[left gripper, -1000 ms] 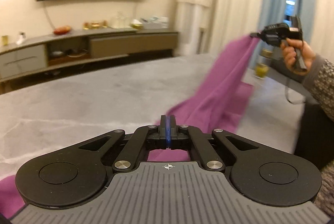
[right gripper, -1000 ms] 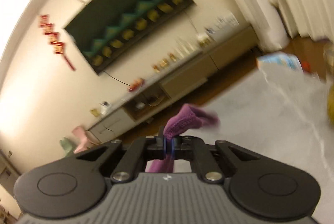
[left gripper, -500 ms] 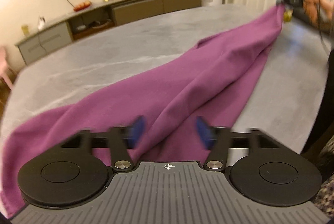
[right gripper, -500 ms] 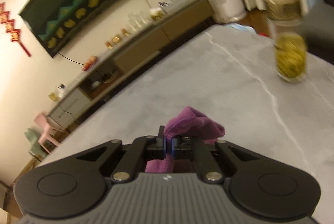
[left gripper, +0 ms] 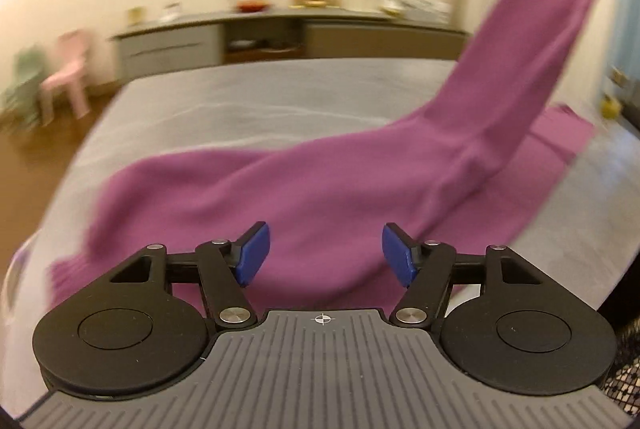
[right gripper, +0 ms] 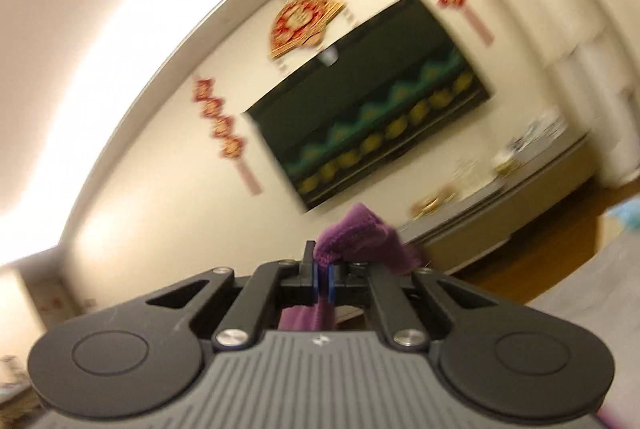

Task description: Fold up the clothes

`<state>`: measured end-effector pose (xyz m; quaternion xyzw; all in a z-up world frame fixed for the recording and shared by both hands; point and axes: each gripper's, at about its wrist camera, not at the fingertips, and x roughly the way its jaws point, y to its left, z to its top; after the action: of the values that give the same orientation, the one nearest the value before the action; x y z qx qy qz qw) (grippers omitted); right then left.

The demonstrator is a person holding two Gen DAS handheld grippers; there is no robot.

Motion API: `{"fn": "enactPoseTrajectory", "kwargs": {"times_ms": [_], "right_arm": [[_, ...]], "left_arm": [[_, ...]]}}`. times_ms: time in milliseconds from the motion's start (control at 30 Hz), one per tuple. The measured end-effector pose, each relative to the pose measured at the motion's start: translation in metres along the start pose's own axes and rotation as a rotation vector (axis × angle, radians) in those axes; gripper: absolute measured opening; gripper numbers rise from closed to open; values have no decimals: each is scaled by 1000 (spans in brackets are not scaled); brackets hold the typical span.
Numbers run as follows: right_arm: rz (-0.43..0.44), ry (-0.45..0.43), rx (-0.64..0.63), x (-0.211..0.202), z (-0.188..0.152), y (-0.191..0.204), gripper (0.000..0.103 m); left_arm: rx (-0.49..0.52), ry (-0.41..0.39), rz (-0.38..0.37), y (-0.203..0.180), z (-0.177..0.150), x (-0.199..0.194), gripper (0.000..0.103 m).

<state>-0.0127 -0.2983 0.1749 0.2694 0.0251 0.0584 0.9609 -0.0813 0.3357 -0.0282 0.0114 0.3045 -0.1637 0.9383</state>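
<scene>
Left wrist view only: purple garment (left gripper: 320, 189) draped across grey marble table (left gripper: 248, 97), one end rising off table toward upper right; left gripper (left gripper: 323, 255) spread wide above it, pinching nothing. Right wrist view only: right gripper (right gripper: 323, 275) pressed together on bunched garment edge. TV cabinet (left gripper: 256, 37) beyond table, pink chair (left gripper: 70, 73) at its left, red ornaments (right gripper: 220, 119) flanking dark wall hanging (right gripper: 372, 117). Fabric plain, softly creased, blurred.

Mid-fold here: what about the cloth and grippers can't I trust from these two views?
- Cloth, left view: motion blur hides what garment it is; its near edge sits behind the left gripper.
- Cloth's raised end, left view: cut off at the top right corner.
- Right view: right gripper hides the cloth hanging below; the table barely shows.
</scene>
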Motion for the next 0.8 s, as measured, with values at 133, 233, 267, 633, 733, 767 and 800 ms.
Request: {"fn": "enactPoseTrajectory", "kwargs": {"times_ms": [133, 233, 267, 633, 733, 767, 800], "right_arm": [[-47, 73, 25, 32, 0, 5, 4], [19, 113, 15, 58, -3, 38, 4], [41, 115, 1, 66, 0, 55, 4], [176, 23, -244, 61, 77, 191, 4], [106, 22, -395, 71, 78, 222, 4], [96, 39, -386, 76, 82, 226, 4], [139, 31, -353, 74, 88, 229, 4]], "left_arm": [[30, -61, -123, -30, 3, -11, 67], [97, -96, -224, -76, 14, 5, 76], [147, -97, -215, -92, 16, 14, 76], [138, -136, 4, -121, 2, 62, 81], [105, -147, -5, -121, 0, 63, 81], [134, -157, -2, -127, -2, 61, 81], [171, -168, 4, -133, -5, 60, 82]]}}
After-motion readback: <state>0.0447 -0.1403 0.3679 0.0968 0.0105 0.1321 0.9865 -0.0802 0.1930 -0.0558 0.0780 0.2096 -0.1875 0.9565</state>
